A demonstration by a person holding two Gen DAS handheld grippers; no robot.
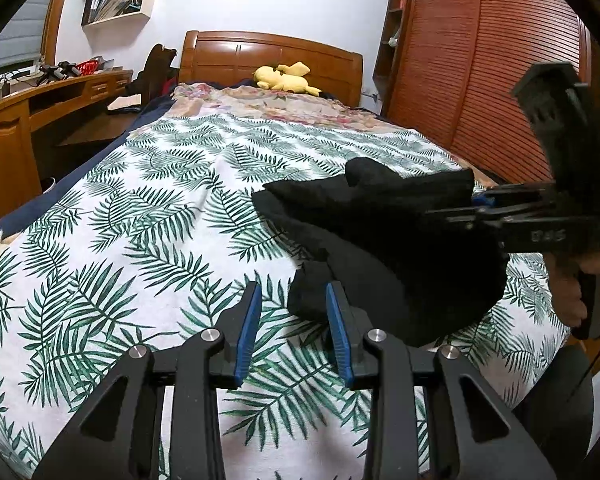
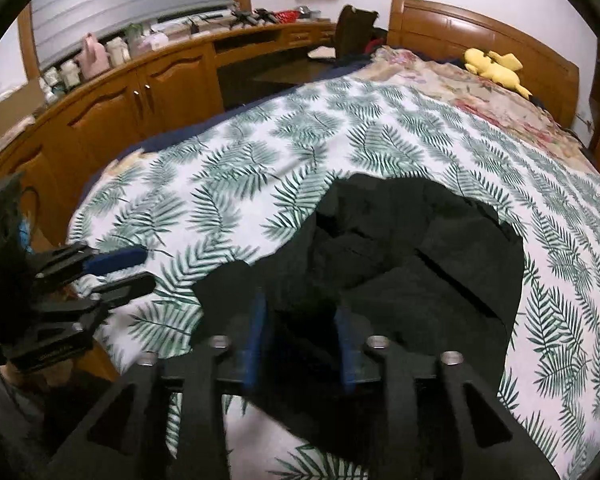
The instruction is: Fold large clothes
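A black garment (image 1: 384, 236) lies bunched on the leaf-print bedspread (image 1: 140, 216), at the bed's near right side. My left gripper (image 1: 294, 304) is open and empty just above the spread, its right finger at the garment's near left edge. My right gripper (image 2: 300, 320) is open over the garment (image 2: 412, 264), with cloth lying between and under its fingers. In the left wrist view the right gripper (image 1: 476, 204) reaches in from the right, its tips hidden against the black cloth. The left gripper (image 2: 140, 270) shows at the left of the right wrist view.
A wooden headboard (image 1: 272, 56) and a yellow plush toy (image 1: 286, 78) are at the far end of the bed. A wooden desk with cabinets (image 2: 148, 80) runs along the left. A slatted wooden wardrobe (image 1: 492, 60) stands to the right.
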